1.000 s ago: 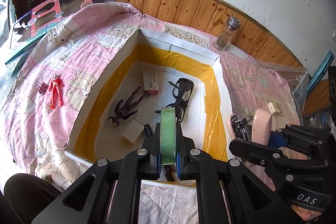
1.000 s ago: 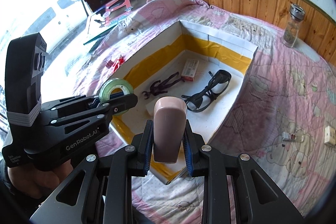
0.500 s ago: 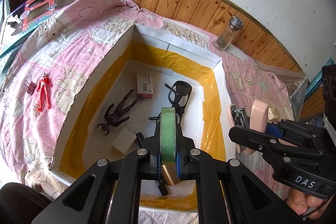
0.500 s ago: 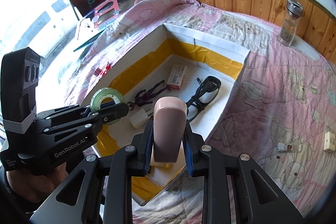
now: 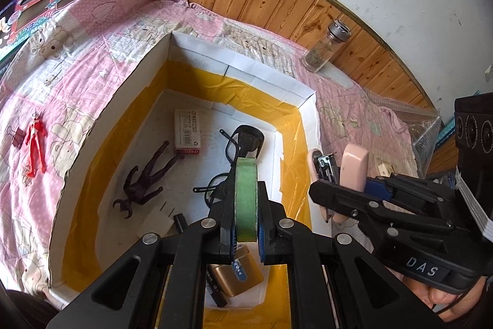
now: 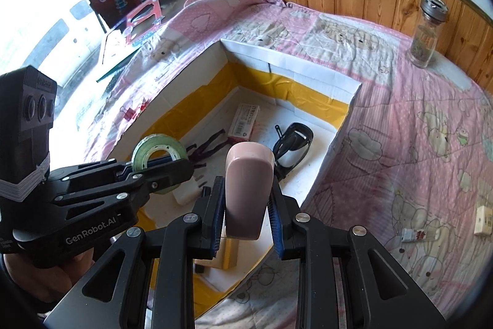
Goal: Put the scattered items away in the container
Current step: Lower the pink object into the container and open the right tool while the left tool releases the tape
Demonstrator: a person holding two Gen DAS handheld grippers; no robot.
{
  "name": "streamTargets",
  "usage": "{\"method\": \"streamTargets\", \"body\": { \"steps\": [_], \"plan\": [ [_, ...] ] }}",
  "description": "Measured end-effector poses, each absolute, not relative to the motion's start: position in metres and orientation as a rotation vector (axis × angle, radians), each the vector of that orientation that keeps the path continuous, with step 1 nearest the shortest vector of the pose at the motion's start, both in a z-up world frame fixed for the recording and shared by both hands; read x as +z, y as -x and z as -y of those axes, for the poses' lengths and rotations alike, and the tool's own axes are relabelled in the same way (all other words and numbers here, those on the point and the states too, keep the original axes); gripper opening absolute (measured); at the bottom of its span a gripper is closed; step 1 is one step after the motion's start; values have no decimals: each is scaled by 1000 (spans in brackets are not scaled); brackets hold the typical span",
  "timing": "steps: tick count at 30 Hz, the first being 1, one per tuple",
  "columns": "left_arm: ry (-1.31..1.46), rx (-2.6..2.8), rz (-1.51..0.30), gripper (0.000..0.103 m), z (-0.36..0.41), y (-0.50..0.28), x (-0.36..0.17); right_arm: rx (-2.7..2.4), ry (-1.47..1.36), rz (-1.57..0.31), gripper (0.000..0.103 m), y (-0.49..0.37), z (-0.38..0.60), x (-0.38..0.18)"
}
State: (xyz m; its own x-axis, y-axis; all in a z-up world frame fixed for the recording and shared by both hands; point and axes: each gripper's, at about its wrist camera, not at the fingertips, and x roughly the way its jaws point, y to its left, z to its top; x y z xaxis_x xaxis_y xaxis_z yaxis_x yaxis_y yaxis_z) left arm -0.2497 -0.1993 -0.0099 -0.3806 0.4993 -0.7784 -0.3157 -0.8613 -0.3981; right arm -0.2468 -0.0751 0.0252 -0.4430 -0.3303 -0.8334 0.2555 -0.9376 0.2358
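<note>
Far left, on the pink bear-print quilt (image 5: 101, 30): a small red plastic figure (image 5: 36, 144) with a dark binder clip (image 5: 18, 137) touching it, both not yet tidied.

Centre: the white open-top box with yellow-taped inner walls (image 5: 185, 76). Already on its floor I count a dark brown toy figure (image 5: 144, 178), a white-and-red small carton (image 5: 187, 131), black-framed glasses (image 5: 243, 141), a white block (image 5: 157, 221) and a gold-coloured flat case (image 5: 237, 276).

My left gripper (image 5: 245, 232) is clamped on the green roll of adhesive tape (image 5: 246, 196). The roll stands on edge between the jaws, above the near half of the box interior.

My right gripper (image 6: 245, 221) is closed on the pale pink stapler (image 6: 248, 190). It is held upright, smooth and glossy, its metal mechanism showing in the left view, over the box's near right rim.

Step in hand, as I judge it: depositing both carried items. Next, each gripper needs lowering inside the walls, over bare floor clear of the glasses, then opening.

Right: small pieces (image 6: 483, 216) lie loose on the quilt; a glass jar (image 6: 426, 33) stands by the wooden wall.
</note>
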Motion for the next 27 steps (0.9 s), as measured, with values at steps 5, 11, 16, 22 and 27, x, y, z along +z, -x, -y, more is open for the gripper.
{"method": "streamTargets", "body": {
  "steps": [5, 11, 16, 22, 27],
  "plan": [
    [1360, 2221, 249, 10, 192, 268, -7, -2396, -1421, 102, 27, 249, 78, 21],
    [1387, 2173, 252, 10, 184, 294, -11, -2371, -1436, 101, 27, 250, 83, 12],
    [1423, 2126, 251, 10, 175, 315, -20, -2353, -1443, 100, 27, 249, 88, 6],
    [1443, 2086, 238, 10, 165, 332, -26, -2332, -1448, 91, 27, 248, 96, 2],
    [1459, 2047, 222, 10, 160, 345, -30, -2311, -1451, 94, 27, 247, 103, -2]
  ]
}}
